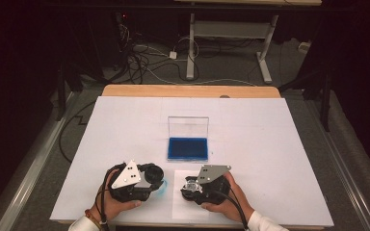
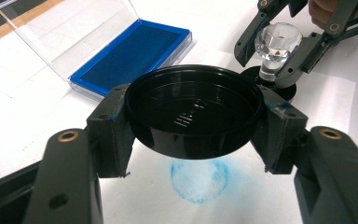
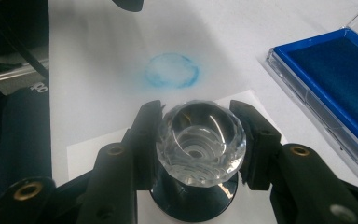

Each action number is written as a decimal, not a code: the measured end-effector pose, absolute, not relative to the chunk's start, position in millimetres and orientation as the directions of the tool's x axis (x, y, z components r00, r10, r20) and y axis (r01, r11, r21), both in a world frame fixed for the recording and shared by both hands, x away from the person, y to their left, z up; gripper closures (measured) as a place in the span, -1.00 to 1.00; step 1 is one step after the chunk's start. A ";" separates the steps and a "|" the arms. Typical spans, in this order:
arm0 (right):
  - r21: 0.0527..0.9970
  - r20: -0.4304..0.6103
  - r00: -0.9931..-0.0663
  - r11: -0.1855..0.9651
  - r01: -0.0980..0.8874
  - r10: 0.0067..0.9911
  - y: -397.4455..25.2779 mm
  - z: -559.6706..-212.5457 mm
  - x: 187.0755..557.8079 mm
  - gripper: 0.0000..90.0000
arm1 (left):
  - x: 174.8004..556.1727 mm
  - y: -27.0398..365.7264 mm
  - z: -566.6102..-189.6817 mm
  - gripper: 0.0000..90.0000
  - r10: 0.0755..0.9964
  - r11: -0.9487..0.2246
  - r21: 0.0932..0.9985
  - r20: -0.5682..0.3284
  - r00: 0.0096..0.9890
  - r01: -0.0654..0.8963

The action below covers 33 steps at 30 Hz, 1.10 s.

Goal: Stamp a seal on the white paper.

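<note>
My left tongs [image 2: 193, 135] are clamped on a black round lid [image 2: 193, 109], held just above a blue ring smudge [image 2: 199, 181] on the white surface [image 1: 270, 144]. My right tongs [image 3: 200, 144] grip the clear faceted knob of a stamp [image 3: 200, 140], its black base sitting on a paper sheet [image 3: 93, 144]. Open blue ink pad [image 1: 188, 148] sits just beyond both.

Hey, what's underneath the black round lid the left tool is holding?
Below the black round lid, held in the left tool, a round blue ink smudge marks the white sheet. The lid hides the smudge's far edge.
</note>
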State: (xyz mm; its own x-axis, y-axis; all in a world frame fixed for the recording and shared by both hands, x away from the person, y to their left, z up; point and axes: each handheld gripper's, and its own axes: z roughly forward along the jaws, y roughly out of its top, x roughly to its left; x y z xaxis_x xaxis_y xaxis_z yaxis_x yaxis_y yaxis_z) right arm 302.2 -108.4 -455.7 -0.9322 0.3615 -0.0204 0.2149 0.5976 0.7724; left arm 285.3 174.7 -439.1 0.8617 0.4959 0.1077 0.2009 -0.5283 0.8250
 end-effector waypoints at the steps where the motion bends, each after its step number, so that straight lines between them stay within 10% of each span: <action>1: 0.773 -0.020 -0.933 0.597 0.214 0.360 -108.2 -456.0 302.3 0.26 | 285.2 174.6 -439.1 -0.19 0.496 -0.530 0.824 0.109 0.861 0.201; 33: 0.773 0.018 -0.933 0.586 0.241 0.360 -108.8 -457.2 305.6 0.26 | 284.1 174.9 -438.5 -0.19 0.497 -0.531 0.824 0.113 0.860 0.198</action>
State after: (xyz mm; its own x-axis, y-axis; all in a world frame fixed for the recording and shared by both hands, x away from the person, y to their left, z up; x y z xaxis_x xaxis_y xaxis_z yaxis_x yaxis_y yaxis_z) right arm 305.6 -108.8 -457.2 -0.9329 0.3597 0.0177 0.2408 0.5863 0.7735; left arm 284.1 174.9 -438.5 0.8605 0.4968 0.1131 0.1982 -0.5308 0.8240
